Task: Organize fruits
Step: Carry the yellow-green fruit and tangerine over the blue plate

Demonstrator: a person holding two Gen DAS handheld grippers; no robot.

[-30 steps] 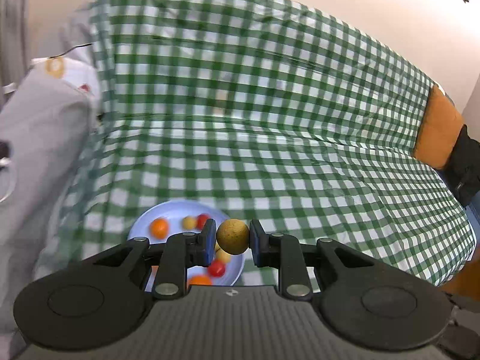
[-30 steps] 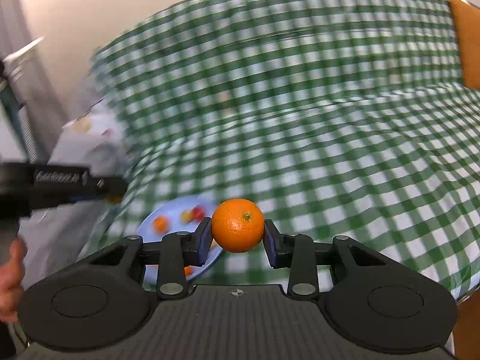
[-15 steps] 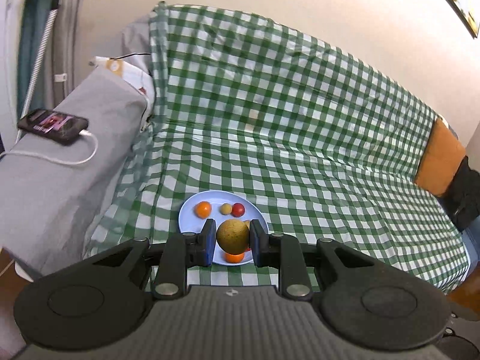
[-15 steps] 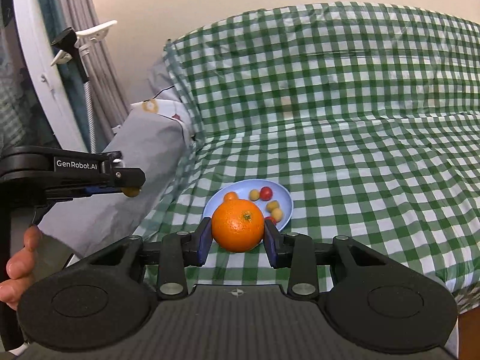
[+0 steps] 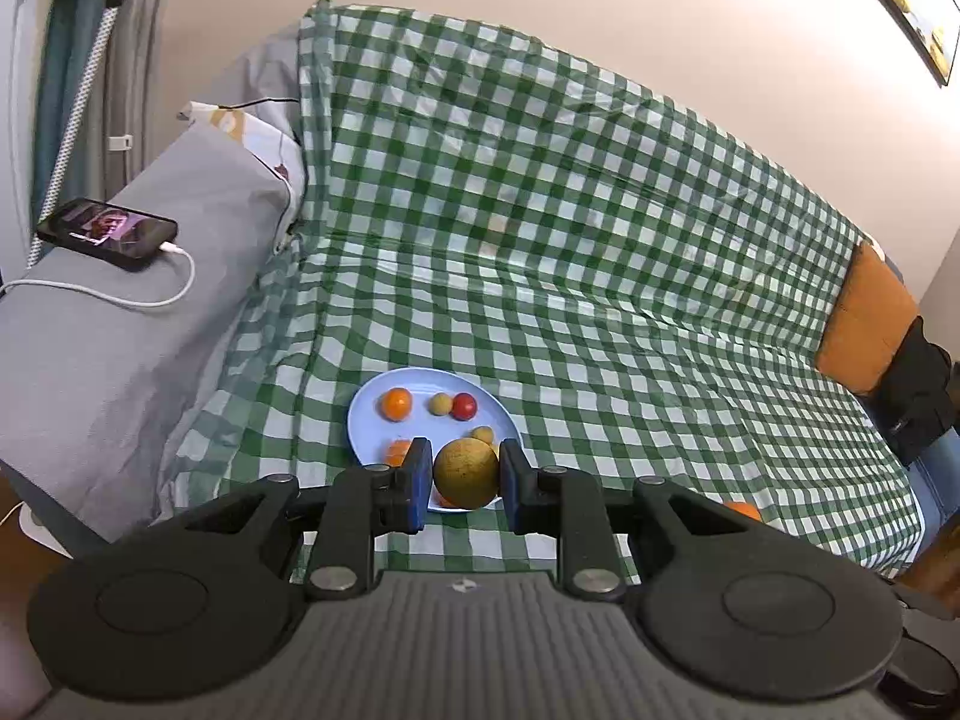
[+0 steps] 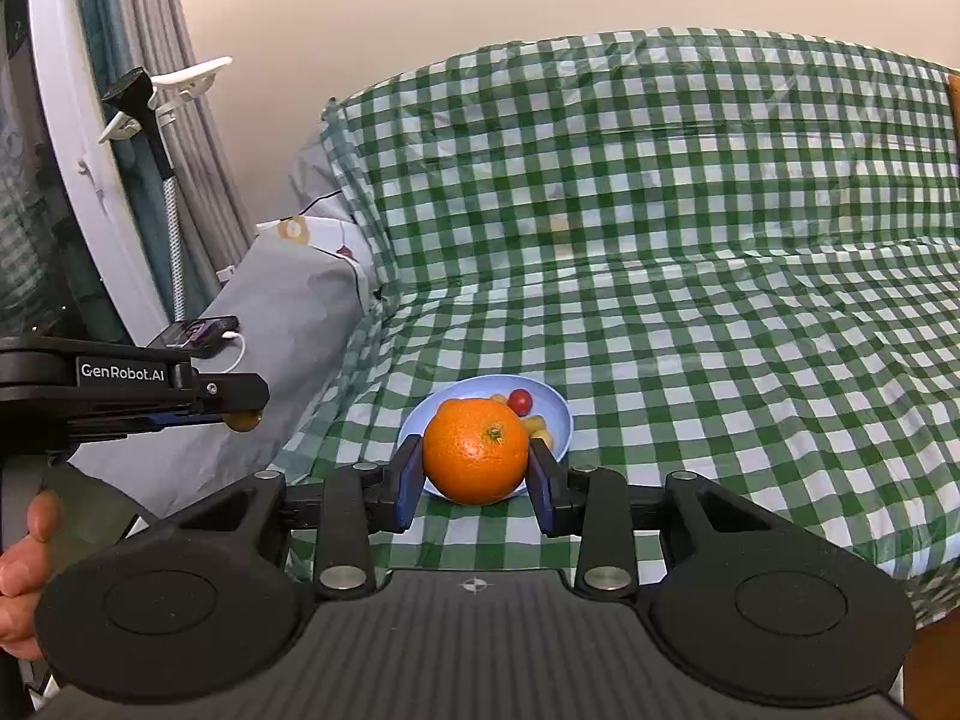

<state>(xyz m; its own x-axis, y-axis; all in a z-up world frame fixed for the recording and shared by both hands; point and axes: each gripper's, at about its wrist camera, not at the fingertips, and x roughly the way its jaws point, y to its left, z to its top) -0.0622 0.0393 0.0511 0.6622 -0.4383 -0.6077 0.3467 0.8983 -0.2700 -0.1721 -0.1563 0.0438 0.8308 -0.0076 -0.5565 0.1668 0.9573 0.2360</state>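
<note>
With my left gripper [image 5: 465, 485] pinching the brown fruit [image 5: 467, 475] and my right [image 6: 475, 484] the orange [image 6: 476, 451] above the plate [image 5: 366, 414], dropping either could scatter its small fruits [image 5: 464, 406].

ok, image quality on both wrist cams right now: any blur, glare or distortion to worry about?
Left wrist: sharp, no motion blur; strong fisheye bends the sofa cover and wall edge; lighting soft and even, the brown fruit in the fingers is crisp. Right wrist: also sharp; small sheen on the orange; the window side at far left is bright; the plate is clear.
</note>
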